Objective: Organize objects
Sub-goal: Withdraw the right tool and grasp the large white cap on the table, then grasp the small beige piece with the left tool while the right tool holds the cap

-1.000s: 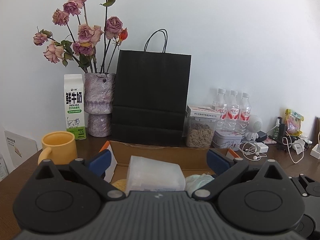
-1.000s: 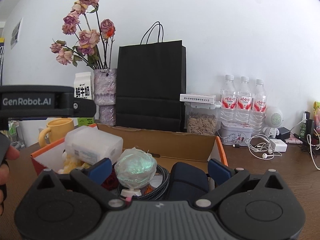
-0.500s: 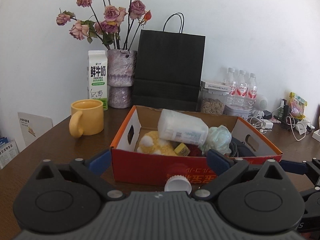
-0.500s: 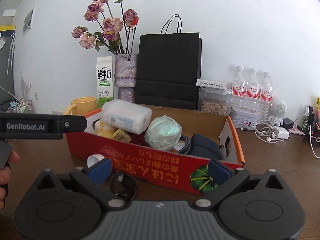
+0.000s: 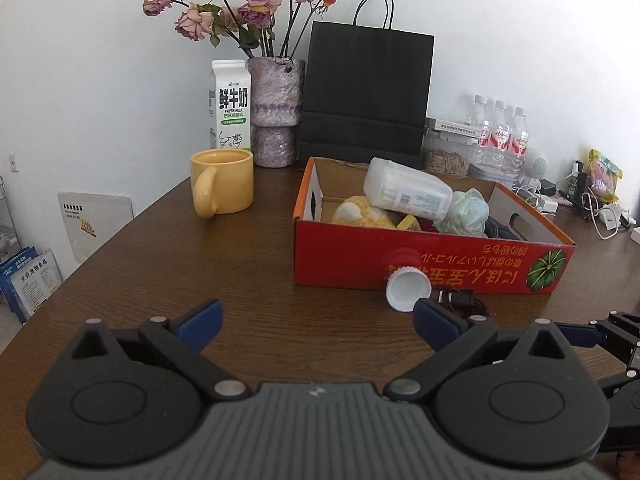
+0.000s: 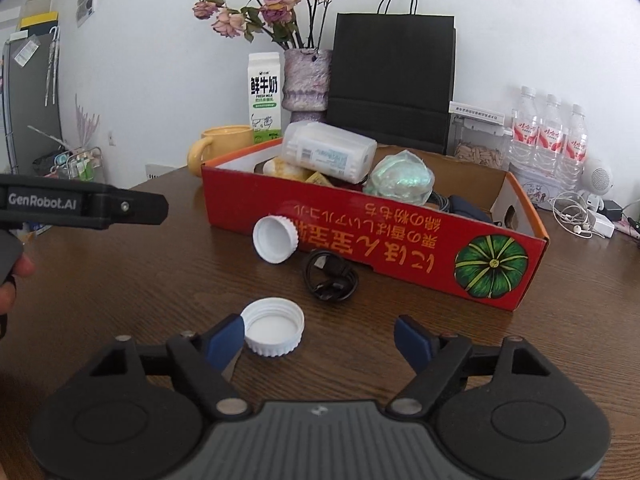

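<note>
A red cardboard box (image 5: 460, 270) (image 6: 400, 240) stands on the brown table, holding a white plastic container (image 5: 408, 190), a yellow plush, a pale green ball (image 6: 402, 178) and dark items. A white cap (image 6: 276, 240) (image 5: 408, 290) leans against the box front. A second white cap (image 6: 274, 332) lies open side up by my right gripper's left finger. A coiled black cable (image 6: 330, 276) lies before the box. My left gripper (image 5: 316, 320) is open and empty. My right gripper (image 6: 318, 338) is open and empty.
A yellow mug (image 5: 222, 186), milk carton (image 5: 230, 106), vase of dried roses (image 5: 276, 108) and black paper bag (image 5: 366, 92) stand at the back. Water bottles (image 6: 550, 136), a seed jar and cables sit at the right. The left gripper's body (image 6: 80, 206) shows at left.
Both grippers have pulled back and away from the box, from over its contents to in front of it. The caps and the cable have come into view.
</note>
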A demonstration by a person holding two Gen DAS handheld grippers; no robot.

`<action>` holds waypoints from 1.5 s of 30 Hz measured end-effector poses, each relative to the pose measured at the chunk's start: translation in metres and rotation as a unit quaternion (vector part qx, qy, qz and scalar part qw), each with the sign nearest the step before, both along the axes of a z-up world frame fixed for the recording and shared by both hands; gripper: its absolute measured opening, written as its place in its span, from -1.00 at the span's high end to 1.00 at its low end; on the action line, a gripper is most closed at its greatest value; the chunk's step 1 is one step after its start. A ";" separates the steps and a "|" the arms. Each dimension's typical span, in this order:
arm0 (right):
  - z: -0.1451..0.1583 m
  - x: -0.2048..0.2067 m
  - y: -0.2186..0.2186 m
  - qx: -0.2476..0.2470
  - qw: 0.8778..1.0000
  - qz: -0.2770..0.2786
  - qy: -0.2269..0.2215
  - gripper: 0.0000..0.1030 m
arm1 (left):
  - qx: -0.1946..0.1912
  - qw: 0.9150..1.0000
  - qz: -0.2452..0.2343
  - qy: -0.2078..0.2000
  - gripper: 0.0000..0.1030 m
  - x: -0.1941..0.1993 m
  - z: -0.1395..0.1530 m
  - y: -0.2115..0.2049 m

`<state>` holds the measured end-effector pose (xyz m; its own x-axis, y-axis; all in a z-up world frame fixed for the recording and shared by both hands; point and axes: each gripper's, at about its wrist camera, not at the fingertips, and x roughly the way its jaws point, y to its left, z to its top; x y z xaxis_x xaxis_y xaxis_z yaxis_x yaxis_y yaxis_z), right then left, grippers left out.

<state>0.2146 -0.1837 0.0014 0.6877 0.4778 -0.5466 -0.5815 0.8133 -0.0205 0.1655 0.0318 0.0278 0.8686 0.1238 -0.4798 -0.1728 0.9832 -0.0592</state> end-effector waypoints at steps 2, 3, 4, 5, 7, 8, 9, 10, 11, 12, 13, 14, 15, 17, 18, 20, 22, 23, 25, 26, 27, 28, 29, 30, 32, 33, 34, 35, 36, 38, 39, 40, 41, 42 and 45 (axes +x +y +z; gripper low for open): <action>-0.003 0.001 0.003 -0.006 1.000 0.009 0.008 -0.38 | 0.001 1.000 0.004 0.005 -1.00 -0.005 -0.001 0.003; -0.004 0.003 0.006 -0.011 1.000 0.012 0.012 -0.33 | 0.000 1.000 0.005 0.008 -1.00 -0.007 -0.001 0.004; -0.006 0.004 0.009 -0.016 1.000 0.013 0.016 -0.26 | -0.001 1.000 0.007 0.010 -1.00 -0.009 -0.002 0.005; -0.007 0.006 0.011 -0.019 1.000 0.014 0.020 -0.21 | -0.002 1.000 0.008 0.012 -1.00 -0.010 -0.002 0.006; -0.009 0.009 0.016 -0.021 0.999 0.017 0.025 -0.16 | -0.005 1.000 0.011 0.017 -1.00 -0.012 -0.003 0.006; -0.009 0.010 0.018 -0.021 0.999 0.016 0.023 -0.15 | -0.006 1.000 0.012 0.019 -1.00 -0.012 -0.004 0.006; -0.009 0.012 0.020 -0.021 0.999 0.018 0.023 -0.15 | -0.007 1.000 0.012 0.020 -1.00 -0.013 -0.004 0.006; -0.009 0.013 0.021 -0.019 0.999 0.022 0.023 -0.13 | -0.008 1.000 0.011 0.022 -1.00 -0.014 -0.004 0.006; -0.010 0.014 0.023 -0.018 0.999 0.025 0.024 -0.01 | -0.008 1.000 0.011 0.024 -1.00 -0.015 -0.005 0.005; -0.010 0.015 0.024 -0.016 0.999 0.031 0.027 0.08 | -0.008 1.000 0.012 0.026 -1.00 -0.015 -0.005 0.004; -0.009 0.015 0.023 -0.009 0.999 0.038 0.030 0.24 | -0.008 0.999 0.012 0.028 -1.00 -0.015 -0.005 0.003; -0.009 0.014 0.023 -0.004 0.999 0.041 0.031 0.25 | -0.008 0.999 0.011 0.029 -1.00 -0.015 -0.005 0.002; -0.008 0.013 0.021 -0.001 0.999 0.041 0.027 0.25 | -0.009 0.999 0.009 0.030 -1.00 -0.015 -0.005 0.000; -0.005 0.009 0.017 0.010 0.999 0.036 0.014 0.25 | -0.007 0.999 0.007 0.032 -1.00 -0.015 -0.004 -0.004; -0.003 0.007 0.013 0.017 0.999 0.033 0.006 0.25 | -0.005 0.999 0.006 0.034 -1.00 -0.015 -0.004 -0.007; 0.000 0.004 0.005 0.030 0.999 0.024 -0.006 0.25 | -0.003 0.999 0.001 0.040 -1.00 -0.014 -0.005 -0.013; 0.003 0.000 -0.005 0.035 0.999 0.011 -0.021 0.25 | -0.003 0.999 -0.007 0.046 -1.00 -0.013 -0.006 -0.020; 0.004 -0.002 -0.009 0.037 0.999 0.005 -0.027 0.25 | -0.001 0.999 -0.011 0.050 -1.00 -0.012 -0.008 -0.024; 0.005 -0.005 -0.020 0.041 0.998 -0.008 -0.037 0.25 | 0.002 0.998 -0.019 0.058 -1.00 -0.010 -0.011 -0.033; 0.006 -0.007 -0.025 0.043 0.998 -0.014 -0.042 0.25 | 0.003 0.998 -0.025 0.063 -1.00 -0.009 -0.014 -0.038; 0.007 -0.007 -0.032 0.043 0.998 -0.020 -0.045 0.25 | 0.004 0.997 -0.030 0.067 -1.00 -0.008 -0.016 -0.043; 0.007 -0.008 -0.037 0.043 0.998 -0.025 -0.047 0.25 | 0.006 0.997 -0.035 0.071 -1.00 -0.007 -0.017 -0.048; 0.007 -0.008 -0.042 0.044 0.997 -0.031 -0.047 0.25 | 0.008 0.996 -0.040 0.075 -1.00 -0.006 -0.020 -0.054; 0.007 -0.008 -0.048 0.047 0.997 -0.037 -0.048 0.25 | 0.011 0.996 -0.044 0.078 -1.00 -0.004 -0.022 -0.060; 0.008 -0.006 -0.058 0.051 0.996 -0.047 -0.047 0.25 | 0.015 0.995 -0.051 0.085 -1.00 -0.001 -0.026 -0.071; 0.008 -0.005 -0.062 0.054 0.996 -0.054 -0.046 0.25 | 0.016 0.995 -0.052 0.087 -1.00 0.000 -0.027 -0.076; 0.007 -0.003 -0.067 0.055 0.996 -0.063 -0.043 0.25 | 0.016 0.994 -0.052 0.090 -1.00 0.002 -0.029 -0.081; 0.007 -0.002 -0.070 0.056 0.995 -0.070 -0.041 0.25 | 0.016 0.994 -0.053 0.092 -1.00 0.003 -0.030 -0.085; 0.006 0.000 -0.072 0.059 0.995 -0.075 -0.038 0.25 | 0.015 0.994 -0.054 0.094 -1.00 0.005 -0.032 -0.090; 0.006 -0.001 -0.074 0.062 0.994 -0.077 -0.039 0.25 | 0.015 0.994 -0.051 0.099 -1.00 0.009 -0.035 -0.097; 0.006 -0.002 -0.074 0.060 0.994 -0.076 -0.042 0.25 | 0.016 0.994 -0.049 0.101 -1.00 0.010 -0.036 -0.100; 0.006 -0.004 -0.074 0.058 0.995 -0.075 -0.045 0.25 | 0.018 0.993 -0.047 0.102 -1.00 0.011 -0.038 -0.103; 0.006 -0.005 -0.073 0.056 0.995 -0.073 -0.047 0.25 | 0.018 0.993 -0.046 0.103 -0.92 0.012 -0.039 -0.104; 0.006 -0.005 -0.073 0.056 0.995 -0.072 -0.049 0.25 | 0.017 0.993 -0.045 0.105 -0.87 0.013 -0.040 -0.106; 0.007 -0.008 -0.074 0.058 0.994 -0.071 -0.053 0.25 | 0.011 0.993 -0.042 0.111 -0.57 0.014 -0.042 -0.108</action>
<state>0.2070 -0.2574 0.0081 0.8034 0.4268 -0.4151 -0.4598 0.8878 0.0228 0.1797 -0.0760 -0.0140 0.7498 0.0673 -0.6582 -0.0957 0.9954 -0.0072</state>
